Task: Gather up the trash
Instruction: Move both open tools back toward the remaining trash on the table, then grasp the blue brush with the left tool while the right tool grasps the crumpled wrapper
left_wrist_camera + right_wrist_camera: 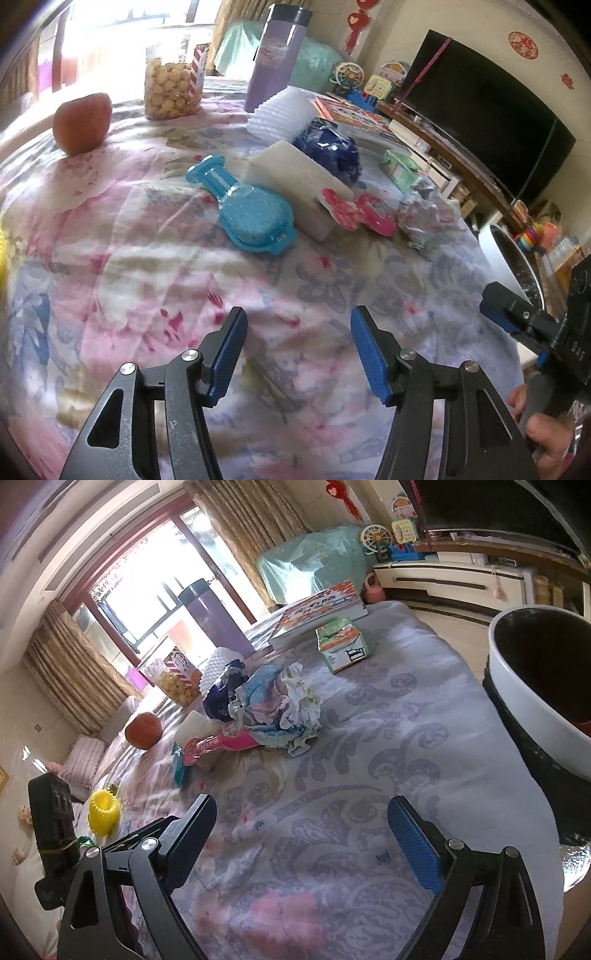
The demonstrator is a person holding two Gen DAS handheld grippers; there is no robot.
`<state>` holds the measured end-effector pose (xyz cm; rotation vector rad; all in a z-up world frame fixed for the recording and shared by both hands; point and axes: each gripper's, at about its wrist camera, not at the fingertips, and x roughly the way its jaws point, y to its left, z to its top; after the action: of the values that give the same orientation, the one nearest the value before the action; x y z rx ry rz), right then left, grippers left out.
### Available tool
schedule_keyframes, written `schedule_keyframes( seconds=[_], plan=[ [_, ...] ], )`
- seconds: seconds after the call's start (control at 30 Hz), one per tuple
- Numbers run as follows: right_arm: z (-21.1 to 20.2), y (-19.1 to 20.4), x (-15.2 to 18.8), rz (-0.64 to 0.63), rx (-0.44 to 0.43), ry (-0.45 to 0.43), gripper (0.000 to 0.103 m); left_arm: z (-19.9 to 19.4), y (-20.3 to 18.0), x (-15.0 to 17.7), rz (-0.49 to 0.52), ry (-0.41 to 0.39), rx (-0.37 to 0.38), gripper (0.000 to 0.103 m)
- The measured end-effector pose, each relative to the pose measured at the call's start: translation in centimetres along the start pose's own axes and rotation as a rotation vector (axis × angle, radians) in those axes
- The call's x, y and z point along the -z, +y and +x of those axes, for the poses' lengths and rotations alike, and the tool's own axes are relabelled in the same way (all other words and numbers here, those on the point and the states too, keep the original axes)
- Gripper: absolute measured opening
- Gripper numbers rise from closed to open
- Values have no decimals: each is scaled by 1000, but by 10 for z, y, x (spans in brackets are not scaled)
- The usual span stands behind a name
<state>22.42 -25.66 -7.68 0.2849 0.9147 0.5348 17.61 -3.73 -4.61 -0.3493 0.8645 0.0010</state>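
Left wrist view: the left gripper (pixel 299 349) hangs over bare floral cloth (pixel 147 258) with its jaws apart and nothing between them. The trash lies ahead of it toward the table's far right edge — a crumpled wrapper (pixel 421 225), a pink card package (pixel 354 212) beside it, and a dark blue bag (pixel 332 151) further back. To do this step well, I would reach past the teal brush (pixel 251 210), which looks like no trash, and settle the fingers around one piece only.

Right wrist view: the right gripper (pixel 303 827) is likewise spread and empty. The crumpled wrapper (pixel 284 705) sits well ahead of it, mid-table, and the bin (pixel 524 686) stands just off the right edge — a short carry, by my judgement.
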Motion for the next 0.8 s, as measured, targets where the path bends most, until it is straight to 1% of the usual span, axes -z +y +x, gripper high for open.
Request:
schedule_keyframes(
  seconds=[0.33, 0.53, 0.7, 0.8],
  plan=[
    [22, 8, -14, -7, -11, 6, 95, 22, 16, -26, -26, 1, -19, 61],
    [36, 10, -29, -2, -23, -4, 95, 38, 21, -42, -30, 4, -21, 61],
    [51, 8, -40, 21, -33, 0, 95, 50, 26, -56, -53, -4, -13, 62],
    [58, 6, -44, 32, -33, -5, 95, 58, 30, -61, -63, -19, -21, 62]
  ],
)
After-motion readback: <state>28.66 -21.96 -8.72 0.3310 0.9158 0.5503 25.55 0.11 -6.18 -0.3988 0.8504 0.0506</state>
